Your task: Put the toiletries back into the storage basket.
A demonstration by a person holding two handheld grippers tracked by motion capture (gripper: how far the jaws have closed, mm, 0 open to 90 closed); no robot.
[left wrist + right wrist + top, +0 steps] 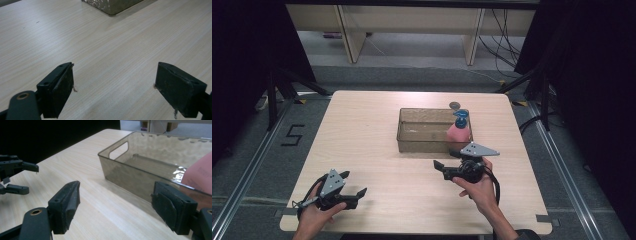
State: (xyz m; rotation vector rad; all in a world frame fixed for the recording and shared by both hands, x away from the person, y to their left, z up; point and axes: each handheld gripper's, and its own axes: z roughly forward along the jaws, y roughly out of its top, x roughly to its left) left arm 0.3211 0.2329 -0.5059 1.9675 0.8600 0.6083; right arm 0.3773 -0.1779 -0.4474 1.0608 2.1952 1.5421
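A smoky clear plastic bin sits mid-table. At its right end stands a pink bottle with a blue pump top. My right gripper hovers open just in front of the bin's right half, jaws pointing left, nothing between them. In the right gripper view the bin lies ahead of the open gripper, with the pink bottle at the right edge. My left gripper is open and empty near the front left of the table; in its own view the gripper faces bare wood, with the bin's corner far ahead.
A small dark round object lies behind the bin. The light wooden table has bare surface on its left half and along the front. The left gripper appears far off in the right gripper view. Dark curtains flank the table.
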